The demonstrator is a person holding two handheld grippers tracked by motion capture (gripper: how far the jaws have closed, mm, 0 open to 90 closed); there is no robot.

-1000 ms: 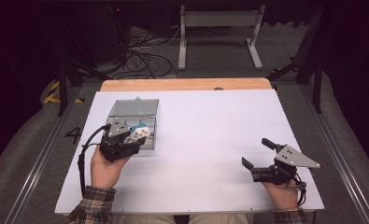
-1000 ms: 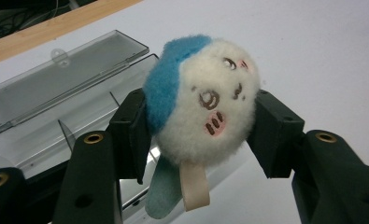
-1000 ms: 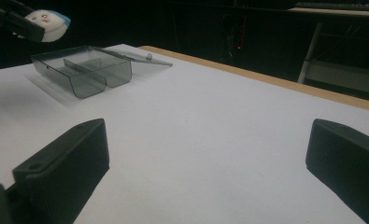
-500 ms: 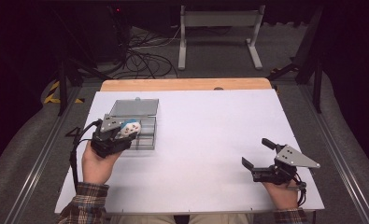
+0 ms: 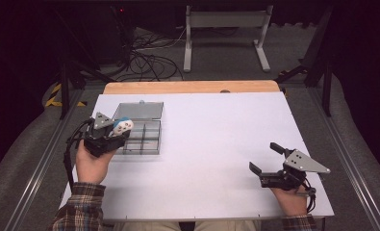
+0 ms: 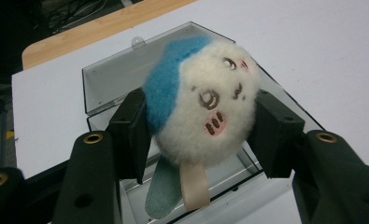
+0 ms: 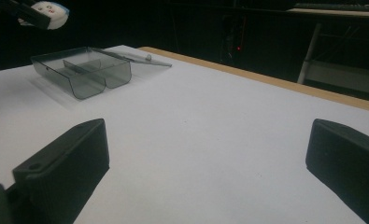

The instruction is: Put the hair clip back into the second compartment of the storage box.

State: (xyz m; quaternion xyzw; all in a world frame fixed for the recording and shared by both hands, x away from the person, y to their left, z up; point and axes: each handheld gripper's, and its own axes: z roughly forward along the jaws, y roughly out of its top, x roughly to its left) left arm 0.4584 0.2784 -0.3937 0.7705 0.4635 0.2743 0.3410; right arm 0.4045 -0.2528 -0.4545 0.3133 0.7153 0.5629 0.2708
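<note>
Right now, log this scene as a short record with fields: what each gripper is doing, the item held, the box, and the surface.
left gripper: shut on the plush toy, held above the near left part of the box
plush toy: round, white and blue, embroidered face, clamped between both pads, two tabs hanging below
clear plastic box: smoky transparent, divided into compartments, lid open and lying flat toward the far side
right gripper: open, nothing between its jaws, low over the near right of the table
table: white top with a wooden strip along the far edge
</note>
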